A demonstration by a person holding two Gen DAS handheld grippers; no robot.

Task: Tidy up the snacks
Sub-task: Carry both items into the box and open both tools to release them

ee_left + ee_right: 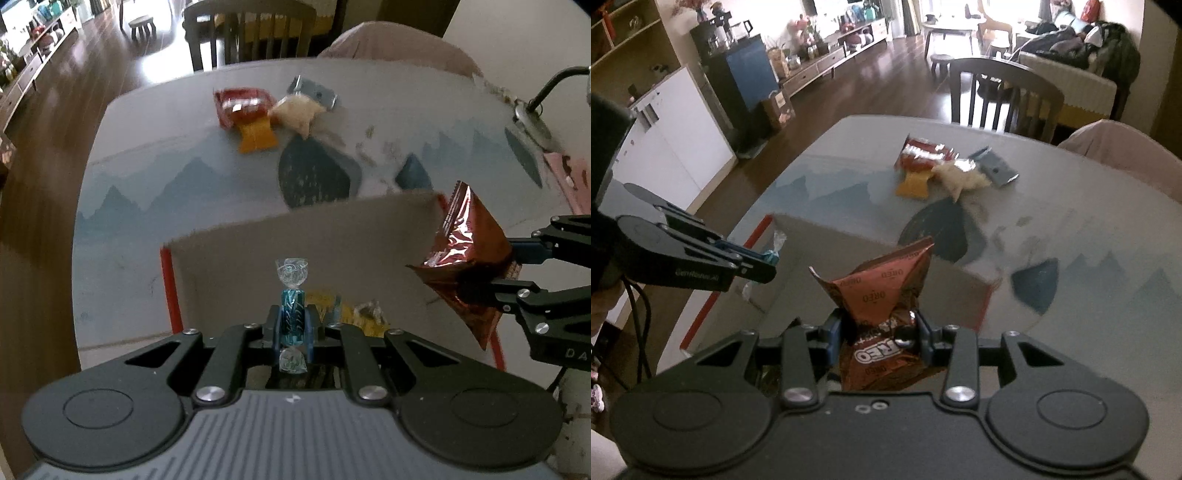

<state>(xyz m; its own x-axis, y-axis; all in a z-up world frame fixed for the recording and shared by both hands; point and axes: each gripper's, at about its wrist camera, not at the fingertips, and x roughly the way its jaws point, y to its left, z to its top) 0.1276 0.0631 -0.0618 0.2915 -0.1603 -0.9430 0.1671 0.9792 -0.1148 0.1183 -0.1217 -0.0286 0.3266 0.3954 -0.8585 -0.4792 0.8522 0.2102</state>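
My left gripper (293,325) is shut on a blue twist-wrapped candy (292,295), held upright over a cardboard box (303,236) with red edges. Yellow wrapped snacks (354,312) lie inside the box. My right gripper (881,330) is shut on a reddish-brown Oreo packet (882,291), also above the box (827,251). From the left wrist view the right gripper (491,273) holds that packet (469,251) at the box's right side. In the right wrist view the left gripper (768,260) shows at the left with the candy (774,253).
Farther back on the patterned table (147,177) lie a red packet (242,105), an orange packet (256,138), a pale packet (299,114) and a grey-blue packet (314,90). A lamp base (532,122) stands at the right. Chairs stand behind the table.
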